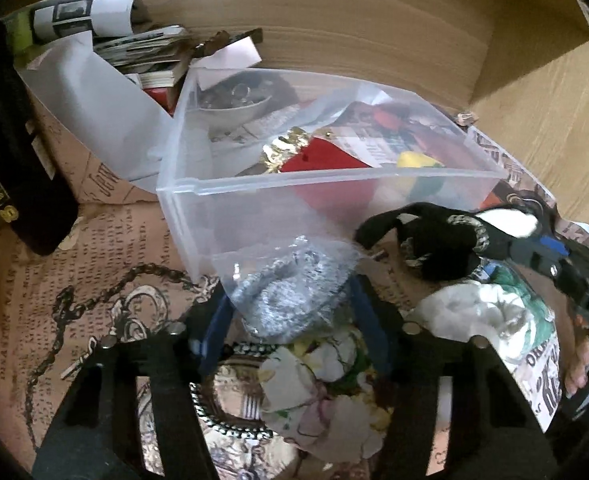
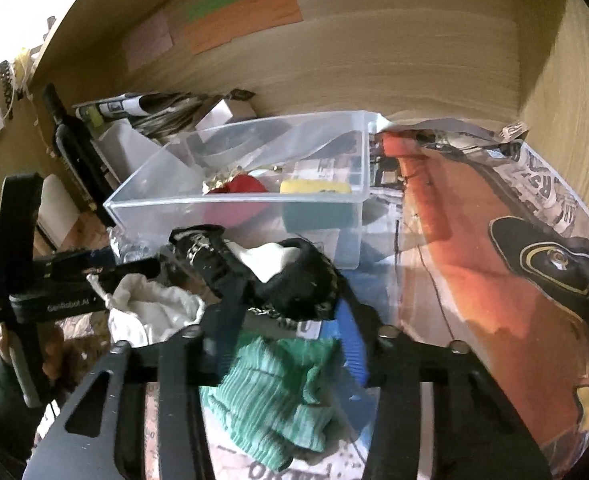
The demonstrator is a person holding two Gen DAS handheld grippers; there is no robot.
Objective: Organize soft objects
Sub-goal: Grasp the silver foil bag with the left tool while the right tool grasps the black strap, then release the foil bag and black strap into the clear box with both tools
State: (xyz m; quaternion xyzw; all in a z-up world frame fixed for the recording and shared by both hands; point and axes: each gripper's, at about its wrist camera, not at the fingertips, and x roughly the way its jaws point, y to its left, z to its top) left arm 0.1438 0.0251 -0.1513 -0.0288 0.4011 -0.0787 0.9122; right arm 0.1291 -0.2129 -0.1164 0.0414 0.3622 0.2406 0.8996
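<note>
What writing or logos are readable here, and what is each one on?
"GenRobot.AI": on the black body of the left gripper, seen from the right wrist view.
Printed newspaper-style table covering: large lettering shows, but it is cut off or blurred; no whole word reads.
Dark bottle label: too small to read.
Coloured paper strips on the wall: blank or blurred.

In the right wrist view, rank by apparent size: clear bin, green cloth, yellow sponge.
1. clear bin
2. green cloth, though it is enlarged by nearness to the camera
3. yellow sponge
</note>
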